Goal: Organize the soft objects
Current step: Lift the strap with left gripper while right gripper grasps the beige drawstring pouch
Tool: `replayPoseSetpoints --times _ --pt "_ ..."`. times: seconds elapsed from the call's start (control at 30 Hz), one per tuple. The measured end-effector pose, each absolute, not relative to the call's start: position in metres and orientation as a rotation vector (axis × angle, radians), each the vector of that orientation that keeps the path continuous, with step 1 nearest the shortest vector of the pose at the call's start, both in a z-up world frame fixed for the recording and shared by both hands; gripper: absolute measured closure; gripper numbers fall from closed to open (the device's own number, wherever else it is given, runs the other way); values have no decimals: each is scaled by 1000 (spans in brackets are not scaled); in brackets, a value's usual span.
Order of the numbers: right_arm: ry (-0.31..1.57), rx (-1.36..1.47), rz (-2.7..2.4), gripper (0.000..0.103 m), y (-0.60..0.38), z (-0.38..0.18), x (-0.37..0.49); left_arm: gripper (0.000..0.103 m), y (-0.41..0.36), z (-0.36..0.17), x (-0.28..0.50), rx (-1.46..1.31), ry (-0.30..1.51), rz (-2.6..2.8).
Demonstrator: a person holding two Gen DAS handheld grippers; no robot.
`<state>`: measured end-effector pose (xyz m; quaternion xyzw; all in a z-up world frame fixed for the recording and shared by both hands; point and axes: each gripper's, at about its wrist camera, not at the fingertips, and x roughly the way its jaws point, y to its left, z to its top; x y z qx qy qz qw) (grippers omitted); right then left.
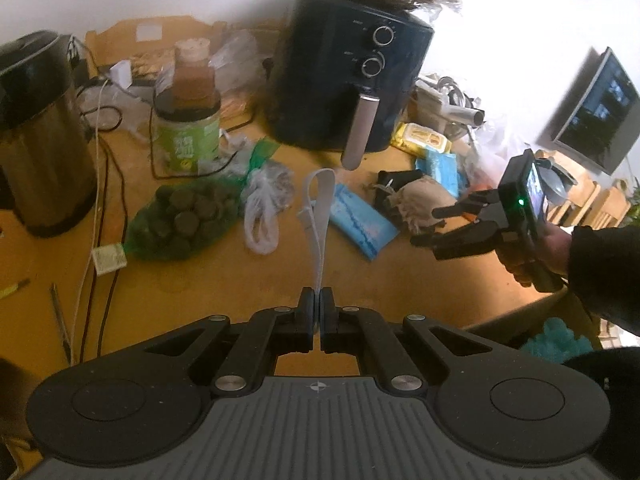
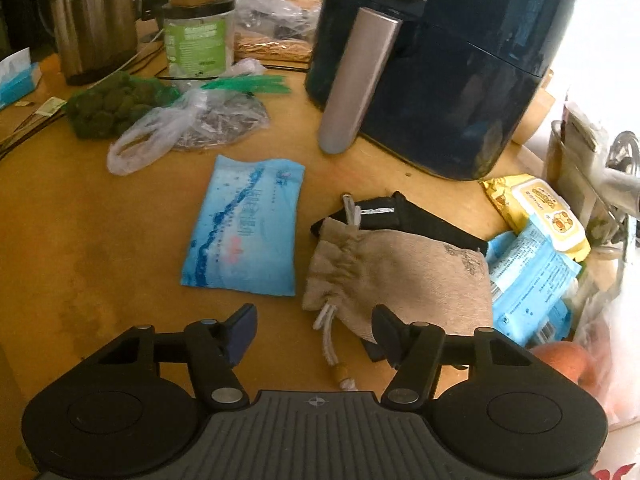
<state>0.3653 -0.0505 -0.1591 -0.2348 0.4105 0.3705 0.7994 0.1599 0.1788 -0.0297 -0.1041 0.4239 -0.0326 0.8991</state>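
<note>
Because the left claw [image 1: 316,300] pinches only the thin white strap [image 1: 318,216], it may slip free; the spread right claw [image 2: 316,332], above the burlap pouch [image 2: 400,276] on the desk [image 2: 100,240], may snag its drawstring.

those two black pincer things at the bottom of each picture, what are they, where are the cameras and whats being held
They are hand-held grippers, not a robot: a person carries one in each hand. Each picture comes from a wide-angle camera mounted on a gripper, looking forward along its fingers.

In the left view, the left gripper is shut on a thin white strap. The right gripper also shows there, with the person's hand behind it.

In the right view, the right gripper is open and holds nothing. It sits just short of a tan drawstring pouch lying on the wooden table. Beside the pouch is a blue packet; behind stands a dark air fryer.
</note>
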Motion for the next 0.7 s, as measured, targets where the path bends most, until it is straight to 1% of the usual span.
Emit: replayPoseSetpoints --times 0.13,0.2,0.33,0.4,0.7 --pt "890 -452 791 38 -58 -153 372 100 180 -32 150 -231 892 -56" --pt "908 -430 814 34 -65 -148 374 100 181 -31 146 -237 895 -54" --pt "918 -378 822 31 -83 -136 381 100 182 -28 140 -243 892 -49" --pt "908 -370 795 27 -93 -133 386 100 183 -27 138 -244 890 -46" --pt "895 -367 669 28 -98 -151 411 100 184 -26 137 -241 899 -46"
